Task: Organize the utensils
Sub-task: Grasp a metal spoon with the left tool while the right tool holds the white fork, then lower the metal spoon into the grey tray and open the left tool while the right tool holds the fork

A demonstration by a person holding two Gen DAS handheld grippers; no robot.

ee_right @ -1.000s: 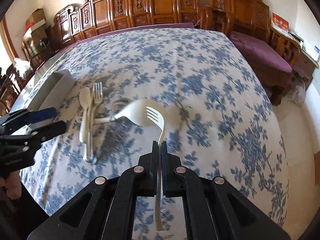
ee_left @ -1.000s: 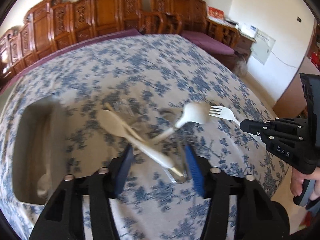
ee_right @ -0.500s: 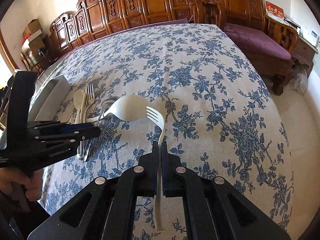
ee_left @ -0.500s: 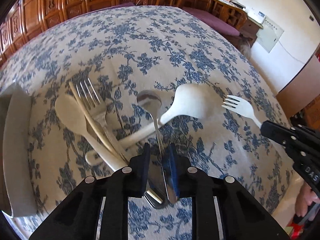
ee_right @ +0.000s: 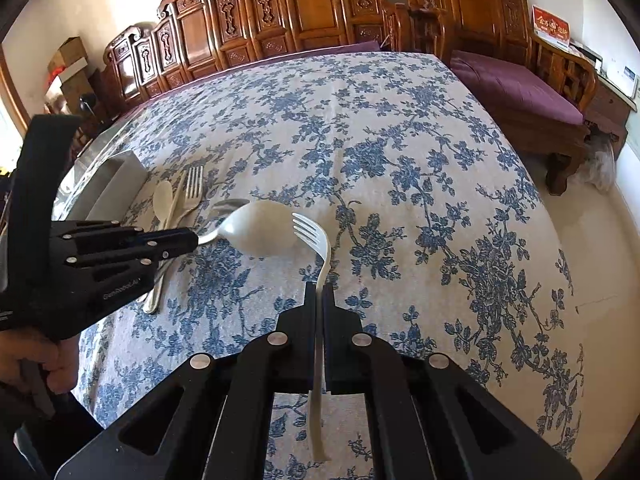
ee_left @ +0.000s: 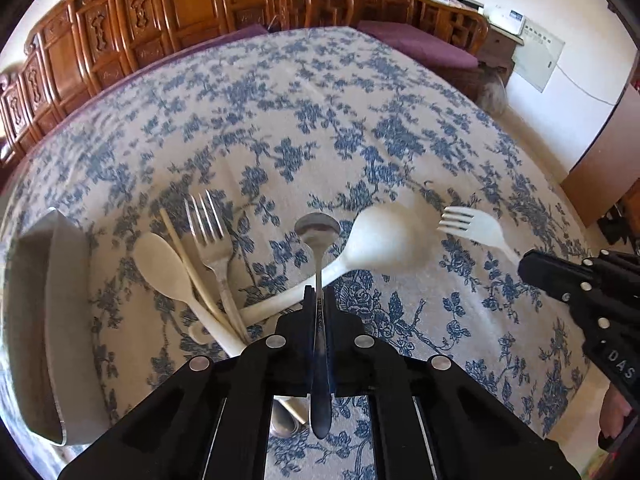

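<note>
My left gripper (ee_left: 318, 292) has its jaws closing tight on the handle of a metal spoon (ee_left: 318, 226), pads pressing it; the bowl points away from me over the tablecloth. I cannot tell whether the spoon is off the cloth. My right gripper (ee_right: 319, 288) is shut on the handle of a white plastic fork (ee_right: 310, 230), held above the table with the tines forward. A large white serving spoon (ee_left: 384, 236) lies between the two. Left of it lie a metal fork (ee_left: 208, 220), a cream spoon (ee_left: 160, 264) and a chopstick (ee_left: 180, 248), their handles crossing.
A grey tray (ee_left: 52, 320) stands at the table's left edge beside the pile. The blue-flowered tablecloth (ee_right: 400, 160) covers the table. Carved wooden chairs (ee_right: 320, 4) line the far side, and a purple-cushioned bench (ee_right: 520, 88) stands to the right. A hand (ee_right: 24, 364) holds the left gripper.
My left gripper has moved in over the utensil pile and its jaws have gone from wide apart to shut on the metal spoon's handle. The right gripper and its fork have stayed put.
</note>
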